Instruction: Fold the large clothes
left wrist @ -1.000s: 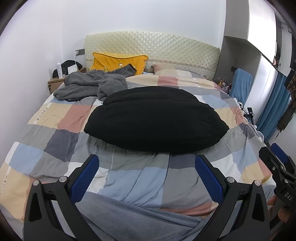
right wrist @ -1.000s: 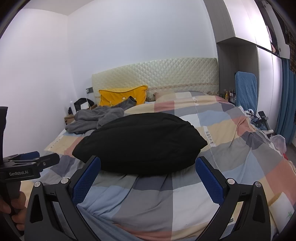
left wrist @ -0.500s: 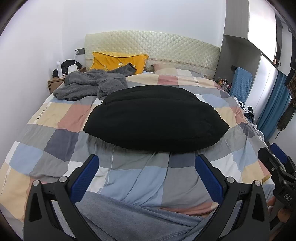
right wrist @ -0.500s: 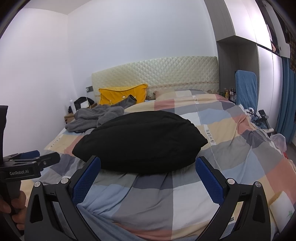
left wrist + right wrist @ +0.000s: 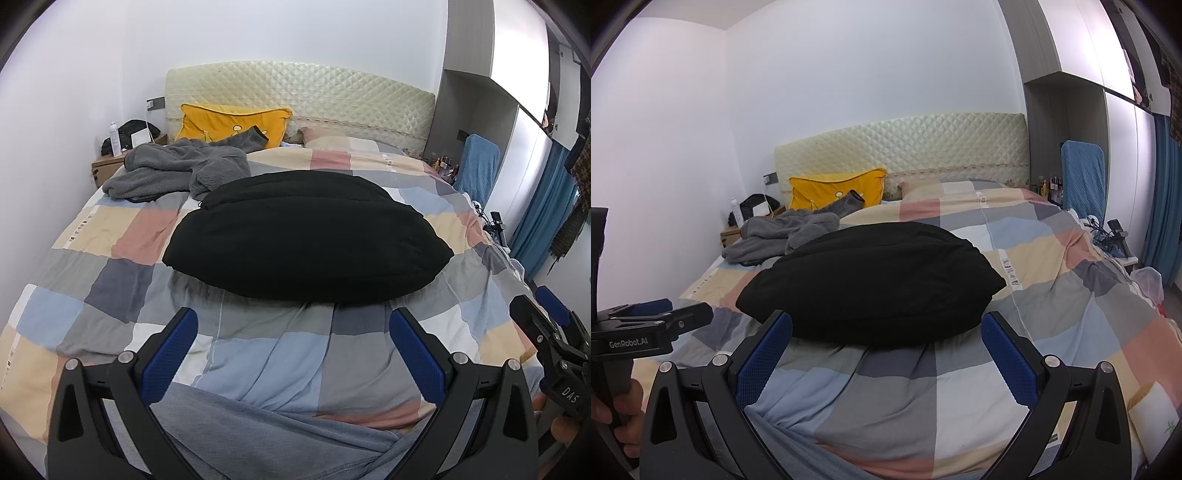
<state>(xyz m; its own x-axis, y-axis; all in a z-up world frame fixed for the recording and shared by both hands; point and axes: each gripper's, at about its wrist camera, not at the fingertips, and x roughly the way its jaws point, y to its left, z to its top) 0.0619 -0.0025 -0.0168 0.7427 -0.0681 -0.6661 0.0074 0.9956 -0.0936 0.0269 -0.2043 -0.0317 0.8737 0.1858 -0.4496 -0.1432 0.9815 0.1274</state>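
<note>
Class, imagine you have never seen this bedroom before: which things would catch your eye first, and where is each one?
First, the big black garment, lying in a rounded, puffy heap in the middle of the checked bedcover. Next, the yellow pillow propped against the quilted headboard, with a crumpled grey fleece garment just in front of it. Nearest the camera, the left gripper hangs open above the bed's foot.

black grippers (image 5: 293, 347), blue pads (image 5: 168, 350), silver screws.
</note>
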